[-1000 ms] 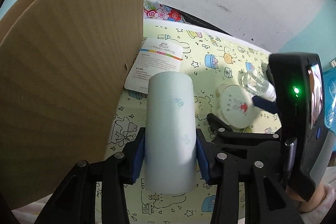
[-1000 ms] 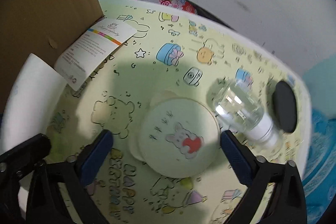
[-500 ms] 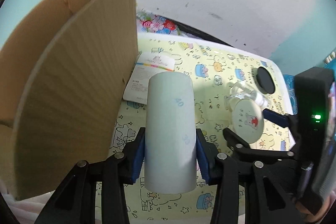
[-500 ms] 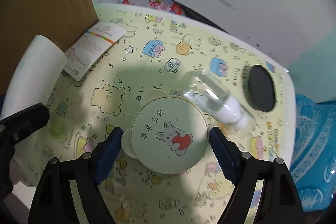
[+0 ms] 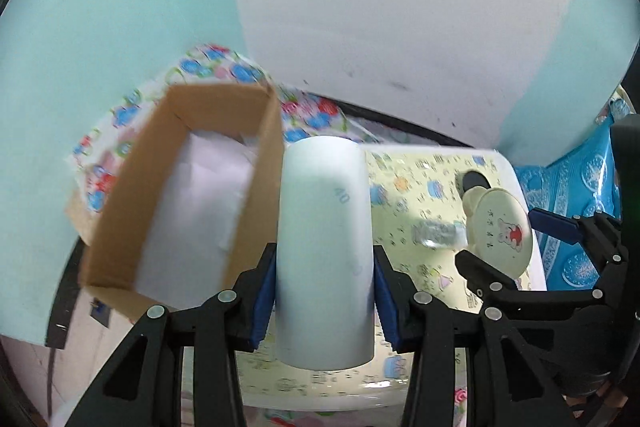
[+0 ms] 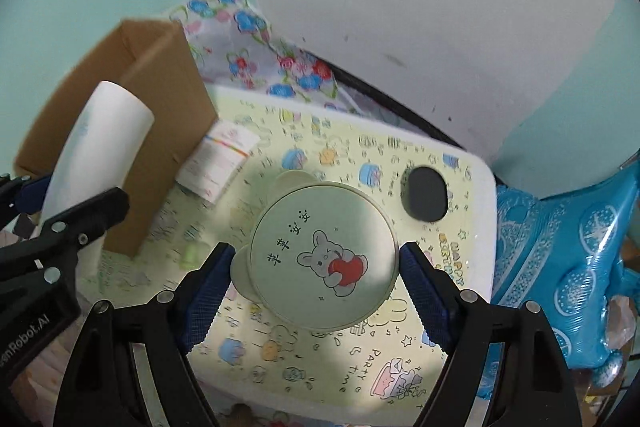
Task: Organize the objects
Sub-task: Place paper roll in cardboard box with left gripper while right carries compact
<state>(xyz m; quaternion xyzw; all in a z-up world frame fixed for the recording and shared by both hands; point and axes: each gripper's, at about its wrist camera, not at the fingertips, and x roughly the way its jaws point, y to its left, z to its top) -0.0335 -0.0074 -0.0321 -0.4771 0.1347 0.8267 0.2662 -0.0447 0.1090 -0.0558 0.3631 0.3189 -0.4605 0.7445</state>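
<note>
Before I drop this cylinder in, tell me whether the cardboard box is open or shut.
Open. The cardboard box has no lid or flaps over its top, so its inner walls and white lining show, beside the white cylinder.

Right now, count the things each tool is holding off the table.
2: the pale cylindrical tube in the left tool beside the brown cardboard box; the round cream bunny-print case in the right tool.

Desk (image 6: 340, 359) top is pale yellow with cartoon doodles. Sitting on it, a plain brown cardboard box (image 5: 264, 163). Beyond the desk there's blue-and-red floral fabric (image 6: 248, 59), and right of it a shiny blue patterned bag (image 6: 568, 251). The round case (image 6: 324, 259) is cream with a grey bunny and red heart; the roll (image 5: 324, 247) is white.
</note>
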